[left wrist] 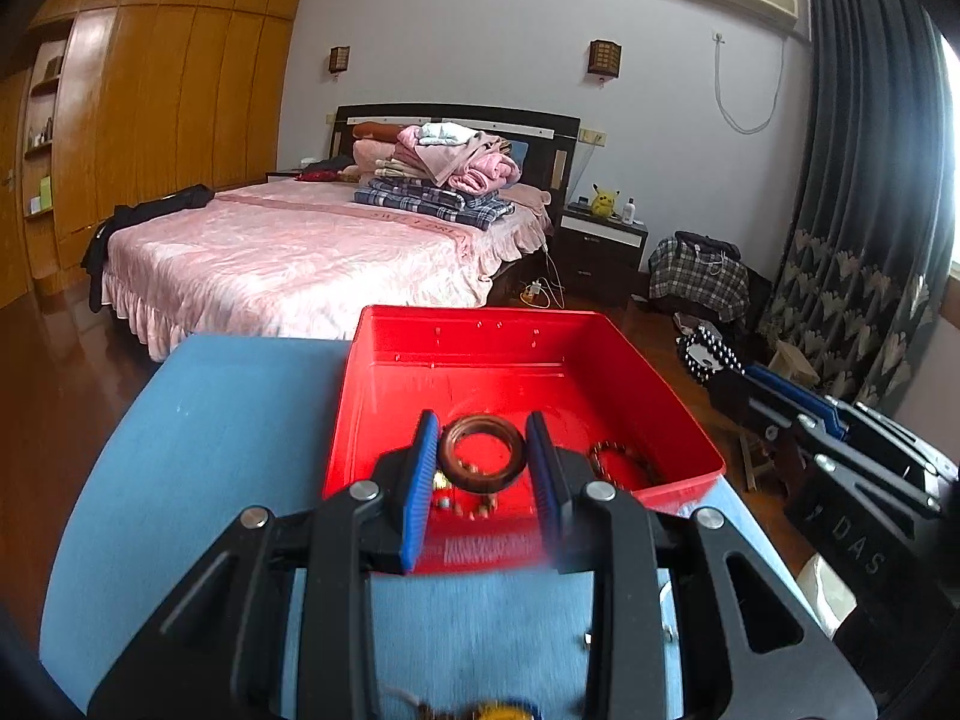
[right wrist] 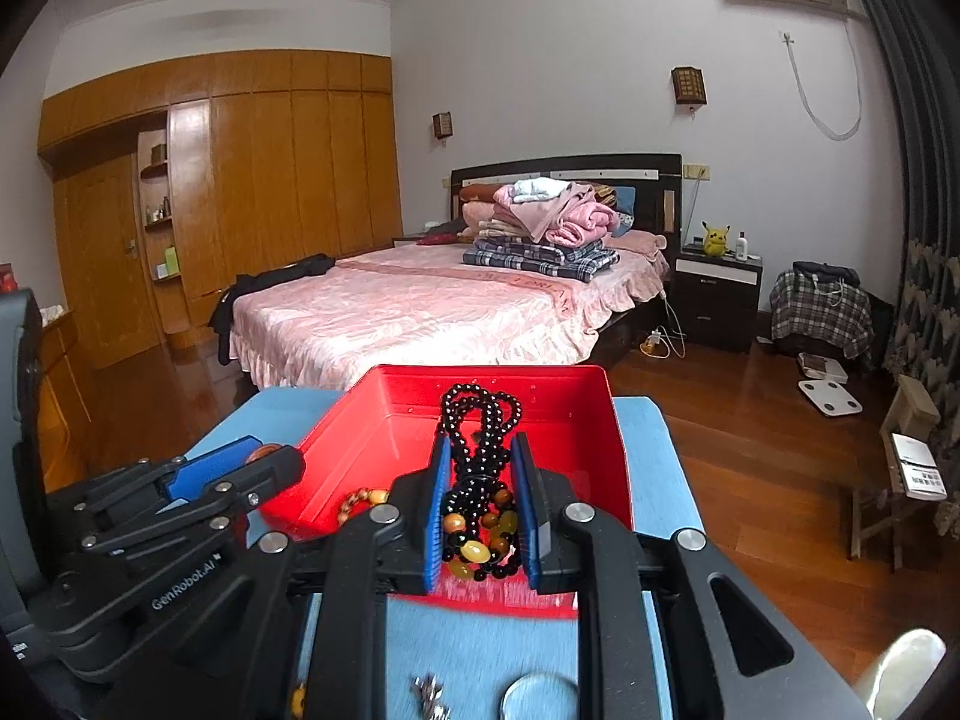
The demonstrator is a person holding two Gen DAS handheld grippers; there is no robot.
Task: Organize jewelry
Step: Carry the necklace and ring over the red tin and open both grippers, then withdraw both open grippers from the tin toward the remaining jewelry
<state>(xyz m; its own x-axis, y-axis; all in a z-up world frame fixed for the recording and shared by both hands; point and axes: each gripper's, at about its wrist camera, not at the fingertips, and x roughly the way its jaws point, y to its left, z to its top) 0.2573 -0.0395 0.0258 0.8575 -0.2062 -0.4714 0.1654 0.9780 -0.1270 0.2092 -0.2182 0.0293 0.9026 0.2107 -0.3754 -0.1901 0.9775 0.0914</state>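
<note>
A red tray stands on a blue-covered table. My left gripper is shut on a brown wooden bangle and holds it over the tray's near part. A brown bead bracelet and small loose beads lie in the tray. My right gripper is shut on a black bead necklace with amber and brown beads, over the tray. The left gripper shows at the left of the right wrist view. A brown bracelet lies in the tray there.
More jewelry lies on the blue table near me: a yellow-beaded piece, a silver charm and a round glass piece. A pink bed, nightstand and wooden floor lie beyond the table. A stool stands at right.
</note>
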